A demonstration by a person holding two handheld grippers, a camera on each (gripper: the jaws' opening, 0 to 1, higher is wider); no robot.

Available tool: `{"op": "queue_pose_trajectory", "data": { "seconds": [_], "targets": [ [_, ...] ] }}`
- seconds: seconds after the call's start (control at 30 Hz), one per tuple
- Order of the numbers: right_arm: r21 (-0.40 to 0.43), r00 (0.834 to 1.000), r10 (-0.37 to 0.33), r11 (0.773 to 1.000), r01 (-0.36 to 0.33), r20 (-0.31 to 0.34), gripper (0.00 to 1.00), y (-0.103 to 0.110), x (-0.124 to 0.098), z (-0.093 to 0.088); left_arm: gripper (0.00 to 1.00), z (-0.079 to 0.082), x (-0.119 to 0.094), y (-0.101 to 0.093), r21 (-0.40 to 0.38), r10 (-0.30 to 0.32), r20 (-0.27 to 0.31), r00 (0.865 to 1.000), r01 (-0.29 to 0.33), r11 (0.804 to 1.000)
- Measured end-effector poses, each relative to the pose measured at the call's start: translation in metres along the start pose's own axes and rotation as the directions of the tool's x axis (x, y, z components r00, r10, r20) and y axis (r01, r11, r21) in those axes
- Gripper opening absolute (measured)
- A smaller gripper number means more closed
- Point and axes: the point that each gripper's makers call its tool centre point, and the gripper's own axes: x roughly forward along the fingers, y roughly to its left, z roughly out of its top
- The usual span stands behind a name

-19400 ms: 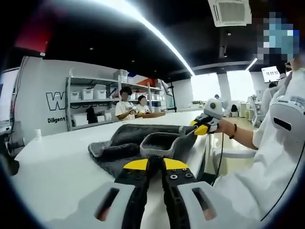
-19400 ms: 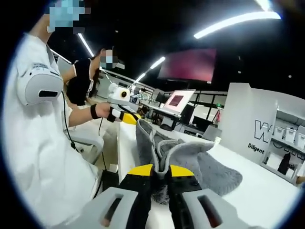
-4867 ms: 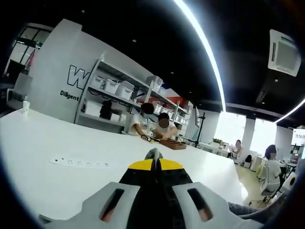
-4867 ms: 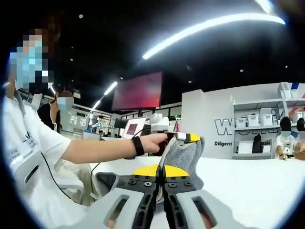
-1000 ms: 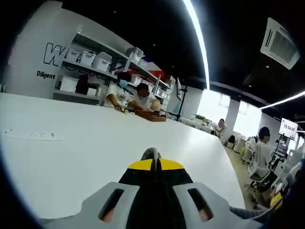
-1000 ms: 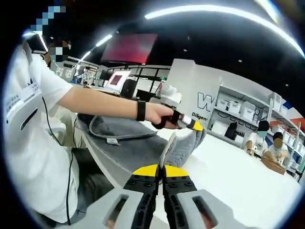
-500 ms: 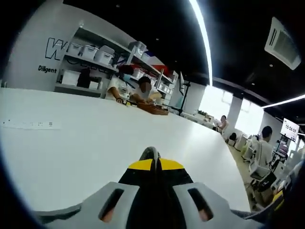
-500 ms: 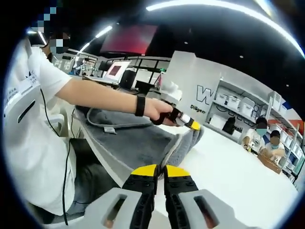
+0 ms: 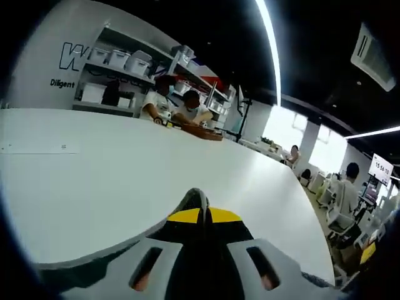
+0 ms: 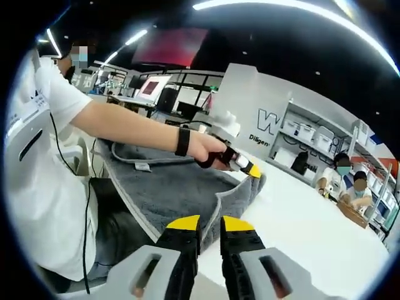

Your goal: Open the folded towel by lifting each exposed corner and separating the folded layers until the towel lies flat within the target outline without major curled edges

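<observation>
The grey towel [image 10: 175, 187] lies spread over the near corner of the white table [image 10: 300, 231], and its near edge hangs over the table's rim. A person's hand holds my left gripper [image 10: 249, 169] at the towel's far corner, which is still slightly raised. In the left gripper view, my left gripper [image 9: 199, 205] is shut with a sliver of grey towel [image 9: 195, 199] pinched at its tips. My right gripper [image 10: 210, 222] stands open just above the towel's near edge, with nothing between its yellow-tipped jaws.
The white table [image 9: 125, 175] stretches far ahead, and a power strip [image 9: 37, 147] lies on it at the left. Two people sit at its far end by a wooden tray [image 9: 199, 133]. Shelves with bins [image 9: 115, 59] line the wall. The person's arm [image 10: 134, 134] crosses over the towel.
My right gripper has opened and let the towel fold go, and that fold now lies flat. The left gripper has sunk closer to the table, still pinching its corner.
</observation>
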Motion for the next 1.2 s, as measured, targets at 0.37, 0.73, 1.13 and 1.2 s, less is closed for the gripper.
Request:
{"op": "queue_pose_trajectory", "data": {
  "seconds": [0.37,0.73,1.13,1.2],
  "targets": [
    [0.044,0.999,-0.042,0.998,0.042,0.001,0.12,-0.011,0.03,-0.009,0.02,-0.009,-0.002,-0.002,0.007,-0.001,-0.02,1.0,0.001,1.0],
    [0.038,0.99,-0.12,0.992,0.123,-0.074,0.0,-0.032,0.013,-0.029,0.05,-0.007,0.003,-0.006,-0.076,-0.038,-0.022,0.999,0.036,0.996],
    [0.042,0.972,-0.172,0.983,0.181,-0.163,0.05,-0.046,-0.005,-0.051,0.16,-0.018,0.01,-0.023,-0.119,-0.091,-0.064,0.994,0.083,0.989],
    [0.03,0.965,-0.192,0.979,0.201,-0.178,0.05,-0.05,-0.007,-0.054,0.15,-0.015,0.012,-0.022,-0.107,-0.091,-0.067,0.994,0.084,0.991]
  ]
}}
